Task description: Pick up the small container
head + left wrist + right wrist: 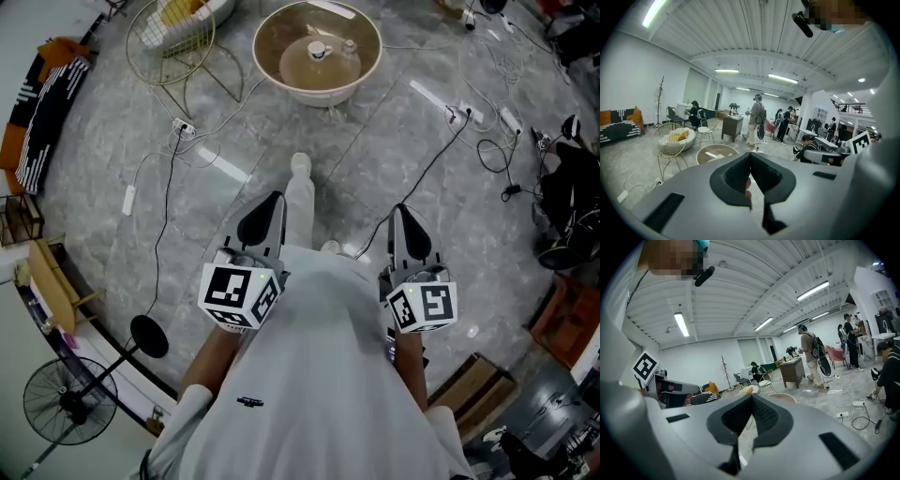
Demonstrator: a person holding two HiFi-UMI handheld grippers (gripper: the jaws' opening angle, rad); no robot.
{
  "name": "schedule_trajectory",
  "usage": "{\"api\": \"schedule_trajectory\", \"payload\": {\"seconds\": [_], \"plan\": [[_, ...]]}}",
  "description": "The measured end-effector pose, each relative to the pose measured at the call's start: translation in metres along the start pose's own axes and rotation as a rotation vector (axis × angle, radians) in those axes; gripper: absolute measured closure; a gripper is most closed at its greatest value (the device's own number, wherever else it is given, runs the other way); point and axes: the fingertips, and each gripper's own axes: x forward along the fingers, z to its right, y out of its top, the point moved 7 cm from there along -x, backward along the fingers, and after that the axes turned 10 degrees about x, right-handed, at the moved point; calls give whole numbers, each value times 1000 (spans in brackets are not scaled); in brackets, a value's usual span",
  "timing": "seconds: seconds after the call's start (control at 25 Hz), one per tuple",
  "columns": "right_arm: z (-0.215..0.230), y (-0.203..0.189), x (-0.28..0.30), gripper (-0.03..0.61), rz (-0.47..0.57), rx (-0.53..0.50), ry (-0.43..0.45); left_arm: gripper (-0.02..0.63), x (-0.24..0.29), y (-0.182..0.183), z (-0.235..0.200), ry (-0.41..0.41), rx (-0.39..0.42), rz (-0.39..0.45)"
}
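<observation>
- Nearest the head camera, the person's white shirt (319, 375) fills the lower frame.
- Left gripper (270, 206): jaws clenched together, tips meeting, with nothing grasped.
- Right gripper (403, 216): jaws likewise pressed together on nothing.
- One trouser leg (300, 202) shows between the two grippers, above the grey marble floor (394, 141).
- Round table (291, 89): it stands well beyond both grippers.
- Small container (319, 51): it sits near the table's middle, apart from both grippers. Its shape is hard to resolve, possibly a lidded jar.
- Wire chair (169, 47): it stands just left of the table.
</observation>
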Motion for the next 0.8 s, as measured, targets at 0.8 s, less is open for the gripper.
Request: {"api": "schedule_trajectory", "payload": {"seconds": [0.8], "plan": [[40,90,250,571,-22,3,-211,595,232,90,-159,-159,-63,-56]]}}
